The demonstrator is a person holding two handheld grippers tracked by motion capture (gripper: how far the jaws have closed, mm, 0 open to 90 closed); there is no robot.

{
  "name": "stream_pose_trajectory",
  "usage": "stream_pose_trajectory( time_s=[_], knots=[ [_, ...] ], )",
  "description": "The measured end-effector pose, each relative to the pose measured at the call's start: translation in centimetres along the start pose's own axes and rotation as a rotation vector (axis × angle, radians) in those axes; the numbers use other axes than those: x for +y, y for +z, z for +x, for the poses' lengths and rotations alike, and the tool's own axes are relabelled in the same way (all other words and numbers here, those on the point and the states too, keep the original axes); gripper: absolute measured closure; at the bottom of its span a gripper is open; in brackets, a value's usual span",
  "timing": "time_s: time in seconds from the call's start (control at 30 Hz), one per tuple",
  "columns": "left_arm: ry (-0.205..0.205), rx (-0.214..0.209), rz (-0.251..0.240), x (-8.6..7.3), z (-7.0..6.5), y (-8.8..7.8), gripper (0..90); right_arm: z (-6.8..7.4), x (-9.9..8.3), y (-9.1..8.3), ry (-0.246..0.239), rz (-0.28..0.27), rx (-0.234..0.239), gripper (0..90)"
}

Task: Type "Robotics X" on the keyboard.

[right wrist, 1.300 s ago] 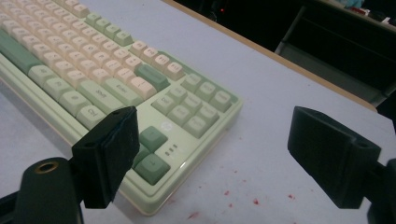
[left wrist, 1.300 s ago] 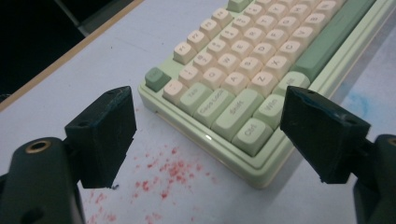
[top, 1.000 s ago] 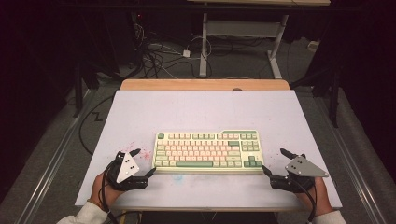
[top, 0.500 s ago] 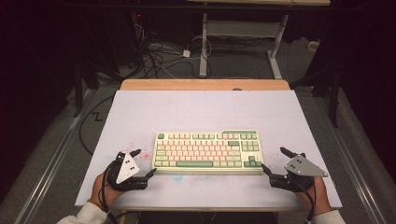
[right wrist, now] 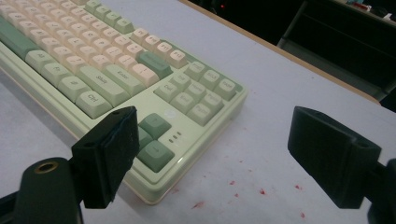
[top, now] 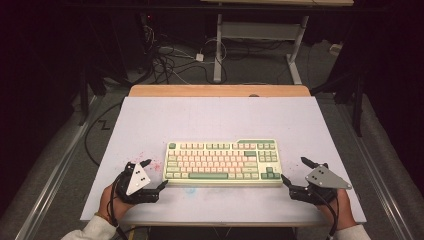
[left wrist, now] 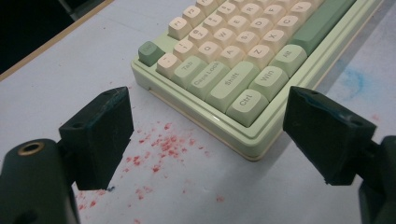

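A pale green keyboard [top: 222, 162] with cream and green keys lies near the front of the white table mat [top: 215, 117]. My left gripper [top: 154, 175] rests on the mat just off the keyboard's front-left corner [left wrist: 252, 140], jaws wide apart and empty [left wrist: 210, 135]. My right gripper [top: 296, 172] sits off the keyboard's front-right corner [right wrist: 154, 186], also open with nothing between its jaws [right wrist: 219, 154]. Each gripper is held by a hand at the table's front edge.
Red specks [left wrist: 161, 147] dot the mat by the left corner, more red specks [right wrist: 233, 186] lie by the right one, and a blue smudge [left wrist: 350, 79] sits in front of the keyboard. A wooden strip [top: 220, 91] edges the table's far side; cables [top: 170, 60] lie on the floor beyond.
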State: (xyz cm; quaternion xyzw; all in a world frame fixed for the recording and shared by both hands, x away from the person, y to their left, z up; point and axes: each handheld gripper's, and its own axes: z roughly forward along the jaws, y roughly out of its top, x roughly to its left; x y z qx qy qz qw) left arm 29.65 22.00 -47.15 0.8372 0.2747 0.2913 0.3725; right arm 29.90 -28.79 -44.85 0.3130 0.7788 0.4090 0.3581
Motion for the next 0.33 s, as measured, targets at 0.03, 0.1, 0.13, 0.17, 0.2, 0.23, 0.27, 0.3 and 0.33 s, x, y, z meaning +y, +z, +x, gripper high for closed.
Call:
stream_pose_trajectory(
  time_s=[0.03, 0.1, 0.13, 0.17, 0.2, 0.23, 0.27, 0.3, 0.33],
  knots=[
    [0.000, 0.000, 0.001, 0.00, 0.02, 0.02, 15.5, 0.01, -0.02, 0.02, 0.000, 0.000, 0.000, 17.4],
    [-0.001, 0.000, 0.001, 0.02, 0.02, 0.09, 15.5, 0.03, -0.05, 0.06, 0.001, 0.001, -0.001, 17.4],
    [-0.002, -0.002, 0.001, 0.03, 0.02, 0.13, 15.5, 0.04, -0.08, 0.08, 0.000, 0.002, 0.001, 17.4],
    [-0.001, -0.003, 0.002, 0.05, 0.03, 0.17, 15.5, 0.05, -0.11, 0.10, -0.004, 0.004, 0.003, 17.4],
    [0.000, -0.002, 0.005, 0.07, 0.02, 0.19, 15.5, 0.07, -0.13, 0.11, -0.005, 0.005, 0.002, 17.4],
    [0.002, 0.001, 0.008, 0.09, 0.00, 0.22, 15.5, 0.07, -0.14, 0.12, -0.004, 0.006, 0.004, 17.5],
    [0.003, 0.001, 0.009, 0.10, 0.00, 0.23, 15.5, 0.04, -0.14, 0.11, -0.004, 0.006, 0.003, 17.5],
    [0.003, 0.002, 0.011, 0.12, 0.02, 0.24, 15.5, 0.02, -0.14, 0.09, -0.007, 0.004, 0.001, 17.6],
    [0.002, 0.003, 0.010, 0.14, 0.02, 0.25, 15.5, -0.01, -0.15, 0.05, -0.004, 0.001, 0.000, 17.9]
  ],
)
